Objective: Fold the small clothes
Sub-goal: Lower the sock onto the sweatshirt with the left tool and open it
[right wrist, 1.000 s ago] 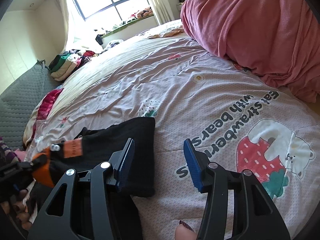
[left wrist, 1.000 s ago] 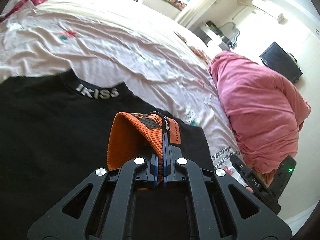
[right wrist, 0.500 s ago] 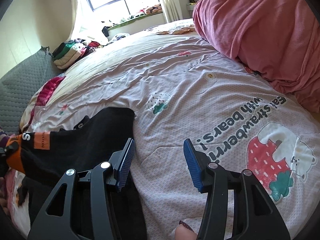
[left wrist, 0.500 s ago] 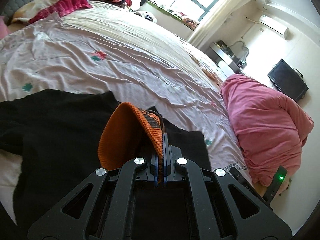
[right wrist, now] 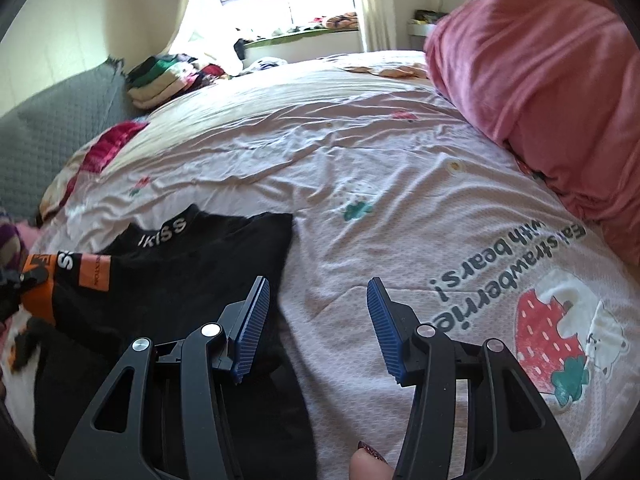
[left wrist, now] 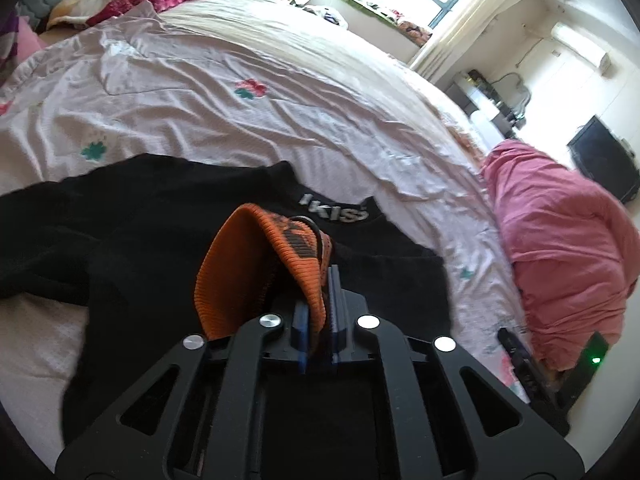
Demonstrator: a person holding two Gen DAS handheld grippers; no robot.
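Orange cuff [left wrist: 256,264] pinched by left gripper [left wrist: 320,320] (collar [left wrist: 336,212] reads "KISS"); right gripper [right wrist: 316,328] gapes empty.

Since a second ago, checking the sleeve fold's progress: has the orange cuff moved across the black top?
Yes. In the right wrist view the orange cuff sits further left of the black top.

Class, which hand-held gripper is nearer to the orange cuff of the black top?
Left. The left hand-held gripper is clamped on the orange cuff; the right hand-held gripper hangs open over the bedspread beside the top.
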